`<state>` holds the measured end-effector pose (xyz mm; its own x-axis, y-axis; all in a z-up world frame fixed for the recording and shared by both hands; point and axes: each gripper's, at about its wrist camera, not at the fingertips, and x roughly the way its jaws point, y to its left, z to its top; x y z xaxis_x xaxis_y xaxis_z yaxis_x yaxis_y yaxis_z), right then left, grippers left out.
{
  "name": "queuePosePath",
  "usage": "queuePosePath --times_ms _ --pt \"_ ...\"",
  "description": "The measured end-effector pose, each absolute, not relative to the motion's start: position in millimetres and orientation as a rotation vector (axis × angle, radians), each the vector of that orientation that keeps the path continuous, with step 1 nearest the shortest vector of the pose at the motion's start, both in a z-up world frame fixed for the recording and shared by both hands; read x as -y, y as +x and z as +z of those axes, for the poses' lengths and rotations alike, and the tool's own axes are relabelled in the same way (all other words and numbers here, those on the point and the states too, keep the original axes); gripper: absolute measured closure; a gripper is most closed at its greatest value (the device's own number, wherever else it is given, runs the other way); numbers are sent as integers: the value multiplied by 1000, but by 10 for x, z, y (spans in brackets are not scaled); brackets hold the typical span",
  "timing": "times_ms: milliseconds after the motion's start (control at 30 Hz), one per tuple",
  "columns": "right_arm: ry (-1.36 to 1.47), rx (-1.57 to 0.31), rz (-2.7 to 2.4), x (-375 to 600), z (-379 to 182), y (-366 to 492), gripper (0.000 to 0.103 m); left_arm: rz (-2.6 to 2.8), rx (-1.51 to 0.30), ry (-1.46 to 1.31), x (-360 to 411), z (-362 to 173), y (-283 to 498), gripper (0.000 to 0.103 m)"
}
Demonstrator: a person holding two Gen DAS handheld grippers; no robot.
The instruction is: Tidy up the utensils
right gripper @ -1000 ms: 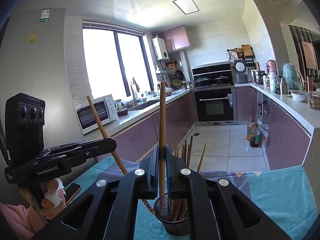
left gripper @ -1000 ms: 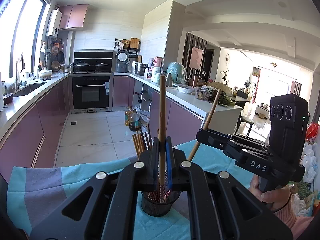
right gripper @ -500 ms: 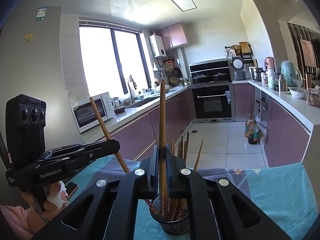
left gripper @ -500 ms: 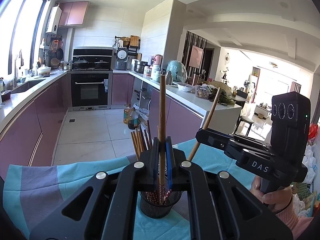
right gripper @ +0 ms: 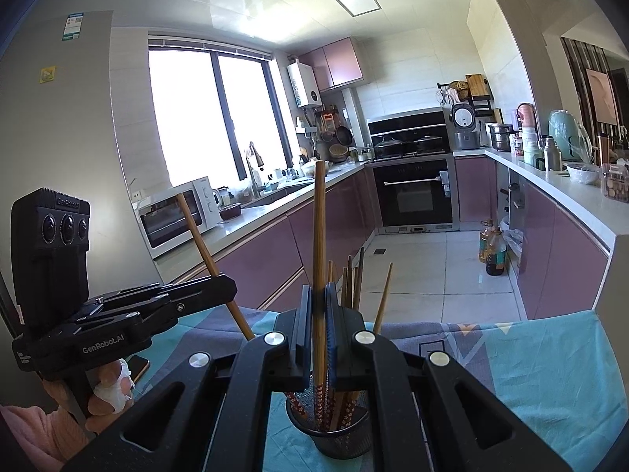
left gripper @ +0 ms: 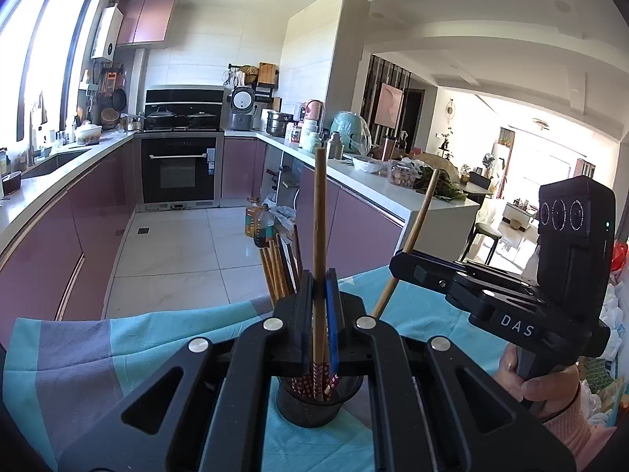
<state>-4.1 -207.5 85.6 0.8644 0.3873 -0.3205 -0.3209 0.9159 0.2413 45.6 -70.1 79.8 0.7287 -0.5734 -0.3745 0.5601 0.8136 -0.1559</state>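
Note:
A black mesh holder (left gripper: 318, 401) with several brown chopsticks stands on the teal cloth; it also shows in the right wrist view (right gripper: 338, 428). My left gripper (left gripper: 319, 306) is shut on one upright chopstick (left gripper: 319, 216) whose patterned tip is inside the holder. My right gripper (right gripper: 318, 310) is shut on another upright chopstick (right gripper: 319, 228), tip also in the holder. Each gripper shows in the other's view, the right one (left gripper: 397, 261) and the left one (right gripper: 228, 287), on opposite sides of the holder.
The teal and grey cloth (left gripper: 98, 350) covers the table, whose far edge drops to the kitchen floor. A phone (right gripper: 137, 365) lies on the cloth by the left hand. Purple cabinets and counters line both sides beyond.
Both grippers have lowered slightly, so both held chopsticks sit a little deeper in the holder. Both stay shut.

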Motion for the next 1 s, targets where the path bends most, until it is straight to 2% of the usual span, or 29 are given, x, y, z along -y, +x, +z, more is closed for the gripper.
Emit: queuePosePath --times_ms 1000 --pt "193 -429 370 2093 684 159 98 -622 -483 -29 769 662 610 96"
